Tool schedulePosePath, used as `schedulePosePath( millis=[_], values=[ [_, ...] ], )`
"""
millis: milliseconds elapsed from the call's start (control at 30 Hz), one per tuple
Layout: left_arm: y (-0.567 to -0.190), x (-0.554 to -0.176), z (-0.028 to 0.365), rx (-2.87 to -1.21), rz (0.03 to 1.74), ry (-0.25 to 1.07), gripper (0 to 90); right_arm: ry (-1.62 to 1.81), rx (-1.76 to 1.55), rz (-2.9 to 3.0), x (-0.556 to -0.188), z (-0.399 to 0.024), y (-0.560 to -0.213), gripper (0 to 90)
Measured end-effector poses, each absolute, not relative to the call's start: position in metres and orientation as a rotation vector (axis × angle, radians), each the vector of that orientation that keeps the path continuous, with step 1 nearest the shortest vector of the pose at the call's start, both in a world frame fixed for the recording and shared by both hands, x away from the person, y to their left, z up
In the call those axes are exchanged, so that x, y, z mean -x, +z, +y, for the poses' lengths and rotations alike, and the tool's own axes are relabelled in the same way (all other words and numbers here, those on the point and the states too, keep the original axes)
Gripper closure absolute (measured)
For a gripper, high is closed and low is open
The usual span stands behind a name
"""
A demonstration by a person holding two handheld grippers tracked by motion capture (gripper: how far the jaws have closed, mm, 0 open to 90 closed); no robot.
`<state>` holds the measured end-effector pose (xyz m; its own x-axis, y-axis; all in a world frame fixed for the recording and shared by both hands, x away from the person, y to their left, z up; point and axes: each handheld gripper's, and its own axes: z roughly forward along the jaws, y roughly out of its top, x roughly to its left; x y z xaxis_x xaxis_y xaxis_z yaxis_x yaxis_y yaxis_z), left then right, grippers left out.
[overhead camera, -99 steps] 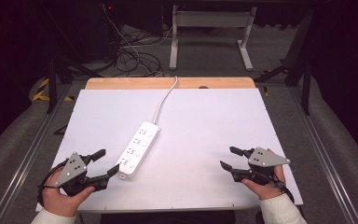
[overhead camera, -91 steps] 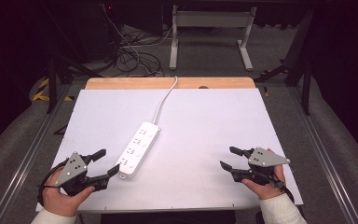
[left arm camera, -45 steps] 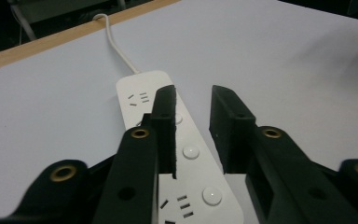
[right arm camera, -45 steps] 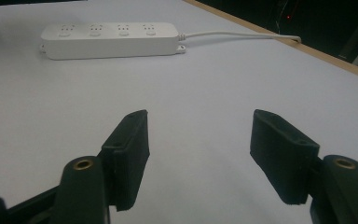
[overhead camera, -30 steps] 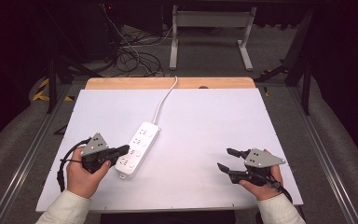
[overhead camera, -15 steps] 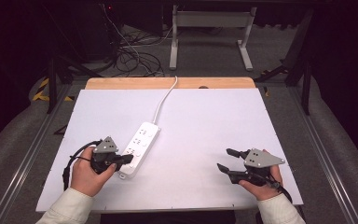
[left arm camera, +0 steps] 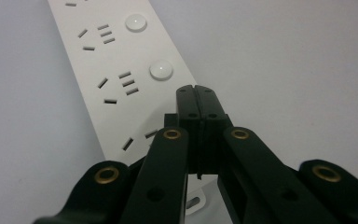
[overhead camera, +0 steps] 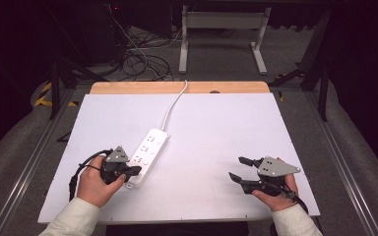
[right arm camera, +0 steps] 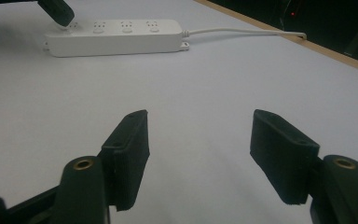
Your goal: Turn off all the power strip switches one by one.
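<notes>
The power strip [overhead camera: 147,153] lies slantwise on the white tabletop [overhead camera: 216,128], left of the middle, its near end toward me and its far end toward the wooden back edge [overhead camera: 177,87]. Its white cord [overhead camera: 174,102] runs from the far end up over that edge. My left gripper [overhead camera: 130,170] is at the strip's near end, jaws clenched tight together with nothing between them. In the left gripper view the closed tips hang right over the strip, beside a round button [left arm camera: 161,70]; I cannot tell whether they touch it. My right gripper [overhead camera: 239,168] sits well apart, near the front right corner of the tabletop, its jaws parted and holding nothing, as the right gripper view shows. Between the strip and my right gripper the tabletop is open white surface. The front edge runs close under both my hands, and the left edge is near my left hand [overhead camera: 94,184].
</notes>
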<state>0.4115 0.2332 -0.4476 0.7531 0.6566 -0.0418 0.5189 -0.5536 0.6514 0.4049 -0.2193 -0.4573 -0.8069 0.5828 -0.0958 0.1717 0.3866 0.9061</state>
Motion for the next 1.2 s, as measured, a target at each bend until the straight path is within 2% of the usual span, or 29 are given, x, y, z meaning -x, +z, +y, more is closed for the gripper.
schedulePosePath(
  millis=[800, 1200],
  values=[
    [-0.4575, -0.4150, 0.2358, -2.270, 0.866, 0.242, 90.0, 1.398, -0.648, 2.252, -0.4045, -0.2195, -0.4571, 38.5],
    [-0.4571, -0.4125, 0.2334, -2.286, 0.862, 0.292, 90.0, 1.394, -0.639, 2.253, -0.4043, -0.2188, -0.4572, 38.5]
  ],
)
